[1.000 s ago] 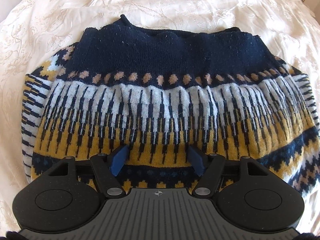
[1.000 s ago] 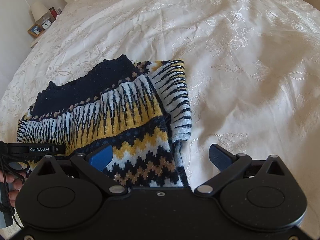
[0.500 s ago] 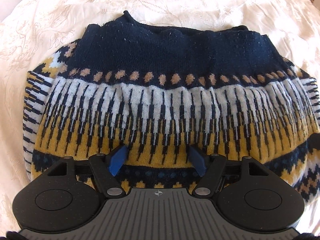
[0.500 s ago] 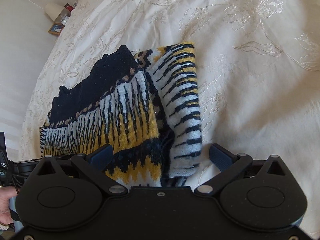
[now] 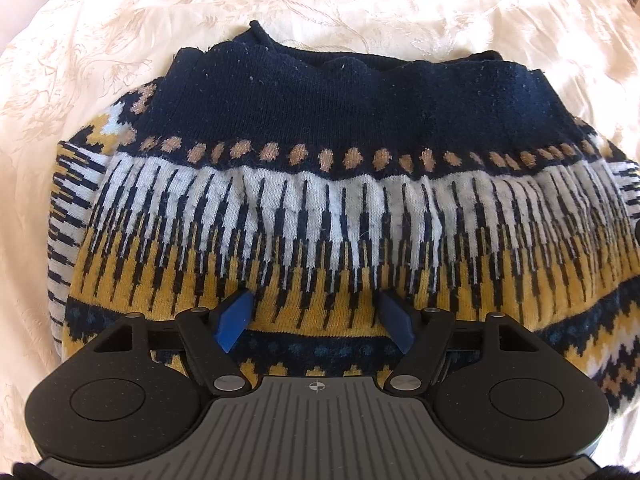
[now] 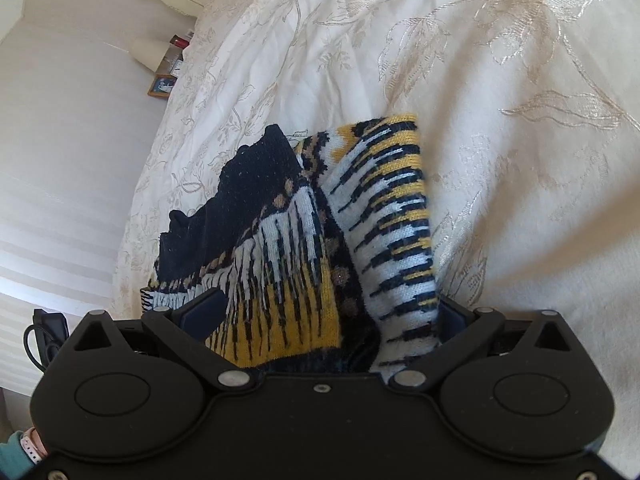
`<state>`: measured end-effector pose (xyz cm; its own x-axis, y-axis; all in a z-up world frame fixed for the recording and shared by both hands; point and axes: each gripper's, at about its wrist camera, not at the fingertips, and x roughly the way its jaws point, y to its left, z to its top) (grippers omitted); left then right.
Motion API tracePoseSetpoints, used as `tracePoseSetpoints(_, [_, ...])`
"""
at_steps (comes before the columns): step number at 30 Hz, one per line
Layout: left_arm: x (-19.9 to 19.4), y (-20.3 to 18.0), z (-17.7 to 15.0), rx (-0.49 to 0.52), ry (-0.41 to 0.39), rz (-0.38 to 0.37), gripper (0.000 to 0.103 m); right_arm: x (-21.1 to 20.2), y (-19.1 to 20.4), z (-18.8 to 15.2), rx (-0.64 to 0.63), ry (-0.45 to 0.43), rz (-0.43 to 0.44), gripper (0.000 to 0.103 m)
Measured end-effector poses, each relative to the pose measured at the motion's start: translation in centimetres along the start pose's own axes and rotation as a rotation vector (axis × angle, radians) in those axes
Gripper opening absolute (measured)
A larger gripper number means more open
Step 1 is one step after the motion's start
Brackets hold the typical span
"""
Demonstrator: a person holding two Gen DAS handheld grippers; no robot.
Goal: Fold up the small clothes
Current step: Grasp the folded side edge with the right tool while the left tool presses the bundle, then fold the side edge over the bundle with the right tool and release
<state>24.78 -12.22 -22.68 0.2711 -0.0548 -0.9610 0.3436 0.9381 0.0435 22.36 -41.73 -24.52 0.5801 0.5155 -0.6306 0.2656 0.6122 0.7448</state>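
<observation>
Tongs, left point(image 5: 316, 320): spread, blue pads point(image 5: 234, 320) apart w/ knit showing between them, poised over the yellow-and-navy band near the close edge of the sweater point(image 5: 320, 184); contact w/ fabric cannot be confirmed from this view. Tongs, right point(image 6: 326, 316): jaws set wide w/ a thick bundle of folded knit filling the gap; left finger point(image 6: 204, 308) lies against the yellow striped layer, right finger mostly hidden behind the white-and-navy striped sleeve point(image 6: 394, 224). Whether the pads actually squeeze the bundle cannot be told. Sweater, left wrist view: lies folded flat on the bed, navy ribbed band point(image 5: 340, 96) at the far edge, row of tan dots below it, then white/navy spikes, then yellow, then zigzag rows at lower right. Striped sleeve layers stick out at both sides. Sweater, right wrist view point(image 6: 280, 240): near right corner bunched and raised toward the camera, sleeve folded along the right edge, navy band at far left. Bedspread point(image 6: 500, 80): cream w/ embroidered floral pattern, wrinkled around the garment. Surroundings, right wrist view: lamp point(image 6: 150, 54) and small framed picture point(image 6: 161, 86) beside the bed at upper left; person's wrist w/ teal sleeve and pale watch strap point(image 6: 30, 446) at lower left corner; black cable point(image 6: 34, 344) just above it.
</observation>
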Motion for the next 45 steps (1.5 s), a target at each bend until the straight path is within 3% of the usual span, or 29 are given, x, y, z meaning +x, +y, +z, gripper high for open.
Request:
tracePoseSetpoints(5, [-0.1,0.0,-0.1,0.005,-0.002,-0.002,0.07,-0.5,-0.2,0.3,-0.042,0.07,0.036,0.103])
tracePoseSetpoints(10, [-0.1,0.0,-0.1,0.005,-0.006,-0.004,0.07,-1.1,0.3,-1.6,-0.042,0.099,0.049,0.102])
tracePoseSetpoints(13, [-0.1,0.1,-0.2,0.006,-0.01,-0.006,0.07,-1.4,0.9,-2.7,-0.067,0.088,0.018,0.094])
tracePoseSetpoints(16, [-0.1,0.1,-0.3,0.006,-0.009,-0.007,0.07,-1.6,1.4,-2.9,-0.075,0.064,-0.047,0.068])
tracePoseSetpoints(18, [-0.3,0.1,-0.1,0.01,-0.001,-0.008,0.07,-1.7,1.4,-2.7,-0.054,0.06,-0.085,0.039])
tracePoseSetpoints(21, [-1.2,0.2,0.8,0.001,0.024,-0.011,0.067,-1.7,2.1,-2.7,-0.052,0.052,-0.098,0.035])
tracePoseSetpoints(24, [-2.6,0.6,1.5,-0.022,-0.041,-0.046,0.065,-2.0,3.5,-3.0,-0.092,0.031,-0.133,0.033])
tracePoseSetpoints(27, [-2.6,0.8,2.6,-0.043,-0.089,-0.023,0.065,-2.5,4.8,-3.2,-0.089,-0.001,-0.157,0.033])
tracePoseSetpoints(31, [0.3,0.5,3.6,0.017,-0.039,-0.005,0.069,-2.7,6.7,-3.2,-0.103,-0.019,-0.214,0.033])
tracePoseSetpoints(34, [0.0,1.0,4.7,0.047,-0.022,-0.03,0.067,-2.4,8.1,-3.0,-0.121,-0.027,-0.268,0.032])
tracePoseSetpoints(36, [-1.2,2.4,5.3,0.024,-0.038,-0.07,0.06,-2.2,9.3,-3.0,-0.144,-0.033,-0.312,0.032])
tracePoseSetpoints(41, [-5.6,8.0,4.4,-0.042,-0.111,-0.113,0.06,-1.9,12.9,-3.1,-0.2,-0.056,-0.379,0.031])
tracePoseSetpoints(45, [-8.1,12.0,1.8,-0.066,-0.134,-0.122,0.06,-1.6,17.2,-3.4,-0.264,-0.079,-0.372,0.029])
